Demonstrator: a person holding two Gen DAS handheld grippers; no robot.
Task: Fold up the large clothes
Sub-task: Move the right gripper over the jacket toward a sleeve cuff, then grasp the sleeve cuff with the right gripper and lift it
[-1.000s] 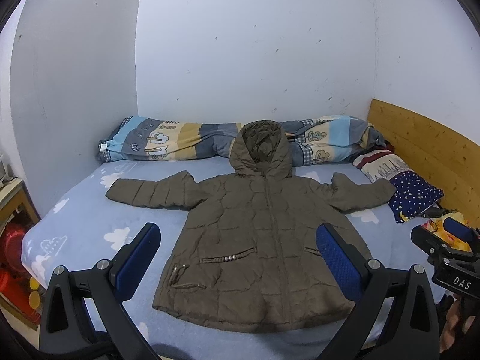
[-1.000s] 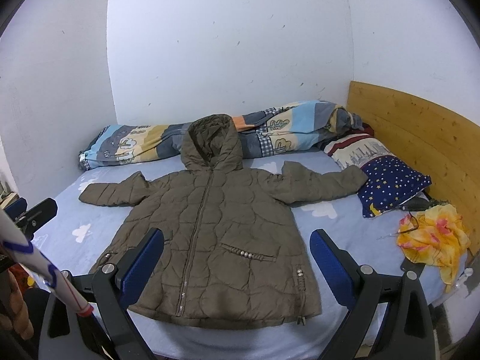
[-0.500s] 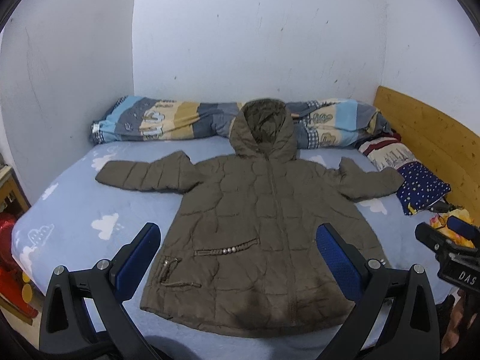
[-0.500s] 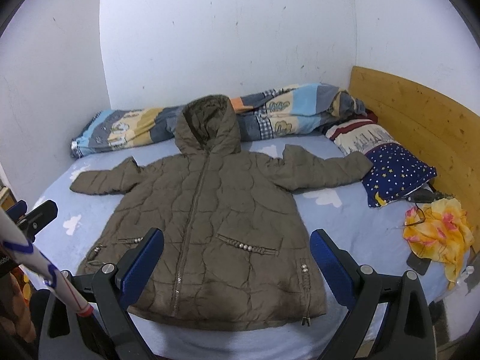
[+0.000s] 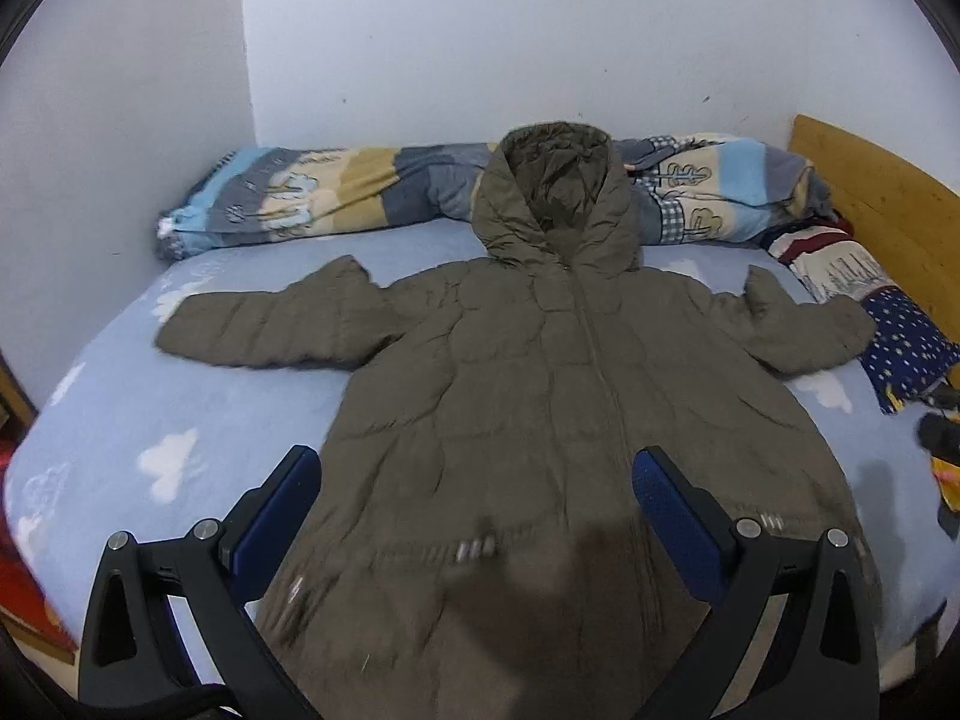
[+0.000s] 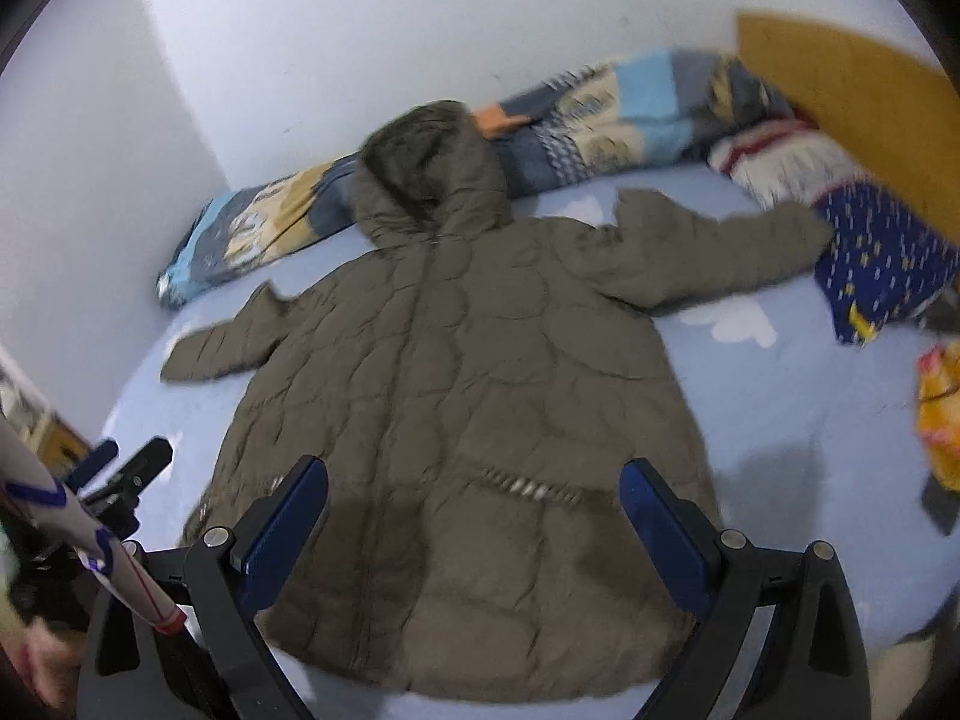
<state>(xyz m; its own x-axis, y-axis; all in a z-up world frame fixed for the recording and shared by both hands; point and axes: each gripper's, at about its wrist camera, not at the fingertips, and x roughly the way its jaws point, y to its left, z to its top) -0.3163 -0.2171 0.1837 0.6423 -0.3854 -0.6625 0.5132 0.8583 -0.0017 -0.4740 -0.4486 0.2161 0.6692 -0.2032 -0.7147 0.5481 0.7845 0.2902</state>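
Right wrist view alone: left gripper (image 6: 114, 468) beside jacket (image 6: 468, 396), its state unclear; right gripper (image 6: 474, 516) spread apart, empty.

A home bedroom: bed (image 5: 180, 420), rolled quilt (image 5: 336, 192), pillows (image 5: 900, 336).

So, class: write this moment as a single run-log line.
stage: approach | jacket: flat, unfolded on bed | left gripper: open, empty | right gripper: open, empty

Olive quilted coat (image 5: 540, 420) on cloud-print blue sheet (image 5: 180, 420); blue-padded tongs.
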